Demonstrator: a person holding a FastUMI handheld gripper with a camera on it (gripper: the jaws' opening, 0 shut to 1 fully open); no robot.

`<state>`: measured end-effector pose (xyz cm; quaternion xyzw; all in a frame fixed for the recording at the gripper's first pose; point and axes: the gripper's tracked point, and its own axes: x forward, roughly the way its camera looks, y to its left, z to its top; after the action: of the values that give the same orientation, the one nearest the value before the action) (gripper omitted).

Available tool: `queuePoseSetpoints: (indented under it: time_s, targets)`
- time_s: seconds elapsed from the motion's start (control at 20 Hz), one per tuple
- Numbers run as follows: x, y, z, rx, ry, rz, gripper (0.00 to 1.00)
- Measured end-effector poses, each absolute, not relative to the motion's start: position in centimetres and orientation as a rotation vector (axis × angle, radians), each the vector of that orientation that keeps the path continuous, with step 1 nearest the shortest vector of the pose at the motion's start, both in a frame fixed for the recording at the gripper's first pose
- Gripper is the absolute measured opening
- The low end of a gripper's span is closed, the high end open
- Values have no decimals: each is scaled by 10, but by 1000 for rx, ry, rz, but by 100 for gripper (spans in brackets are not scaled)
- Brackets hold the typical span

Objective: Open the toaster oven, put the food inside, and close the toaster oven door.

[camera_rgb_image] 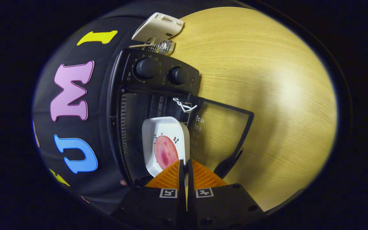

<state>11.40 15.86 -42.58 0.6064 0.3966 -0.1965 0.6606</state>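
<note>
Pale wood-grain tabletop (pixel 267 80) carries a black toaster oven (pixel 158 95), backed by the dark cloth wall of the booth. A cream-coloured appliance (pixel 158 27) and a small wire rack (pixel 160 46) are seen beyond the oven. The oven door (pixel 225 127) is swung fully open, its glass pane lying out over the wood with the handle (pixel 230 163) at its free edge.

A white rectangular dish (pixel 166 140) with a pink slice of food (pixel 165 152) on it is held at the oven mouth. The fingers (pixel 185 171) are drawn together and pinched on the dish's near rim, with only a thin slit left between them.

The step in hand is judged to be the insertion of the dish. It is best done with the dish kept level so that the slice is not slid off, and pushed straight along the oven's depth, clear of the door hinge and side walls, then set down before the grip is released.

The long axis of the dish is seen to run away from the fingers, with its far short end pointed into the cavity. About half of it is judged to lie past the opening.
</note>
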Motion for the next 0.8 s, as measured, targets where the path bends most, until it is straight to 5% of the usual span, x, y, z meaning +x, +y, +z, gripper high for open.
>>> queuePoseSetpoints:
  time_s: [0.65,0.8]
  targets:
    - [193,173,-455,1449,737,-592,6]
    - [198,181,-449,1507,731,-543,16]
